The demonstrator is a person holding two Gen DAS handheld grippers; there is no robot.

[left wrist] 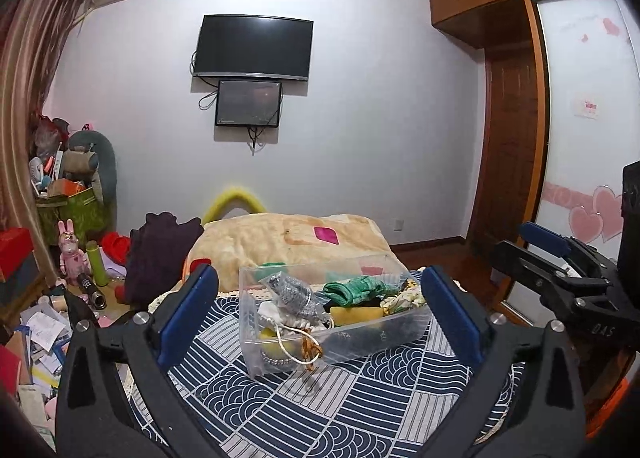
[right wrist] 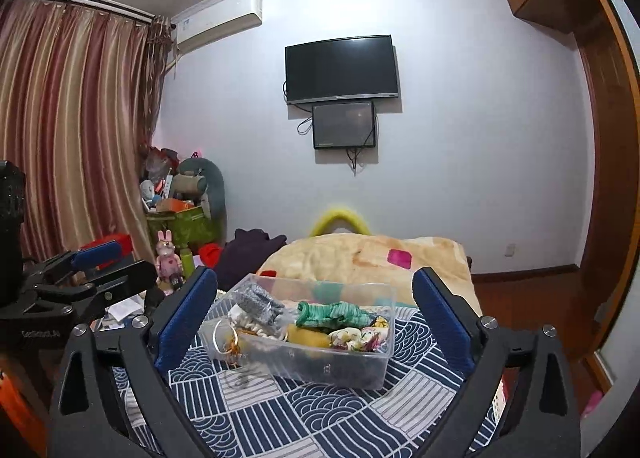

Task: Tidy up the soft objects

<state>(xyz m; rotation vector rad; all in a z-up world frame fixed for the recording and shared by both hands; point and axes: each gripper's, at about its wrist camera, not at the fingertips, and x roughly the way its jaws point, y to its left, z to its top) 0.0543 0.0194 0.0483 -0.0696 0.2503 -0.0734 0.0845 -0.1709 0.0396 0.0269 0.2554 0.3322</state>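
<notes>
A clear plastic bin [left wrist: 352,342] [right wrist: 340,368] sits on a blue and white patterned cloth [left wrist: 320,410] [right wrist: 312,414]. It holds soft items: a green knit piece [left wrist: 356,288] [right wrist: 332,314], a grey knit bundle in a bag [left wrist: 290,292] [right wrist: 256,304], a yellow piece [left wrist: 358,314] [right wrist: 308,336], a floral cloth [left wrist: 402,300] [right wrist: 360,336] and a cord with a gold ring [left wrist: 300,350] [right wrist: 226,340]. My left gripper [left wrist: 320,310] is open and empty, just short of the bin. My right gripper [right wrist: 316,318] is open and empty, also short of it.
A beige blanket [left wrist: 288,242] [right wrist: 360,258] lies behind the bin. A dark purple garment [left wrist: 160,250] [right wrist: 244,254] lies to its left. Clutter, a green box [left wrist: 76,213] and a pink rabbit toy [left wrist: 72,254] fill the left floor. A wardrobe [left wrist: 516,129] stands right.
</notes>
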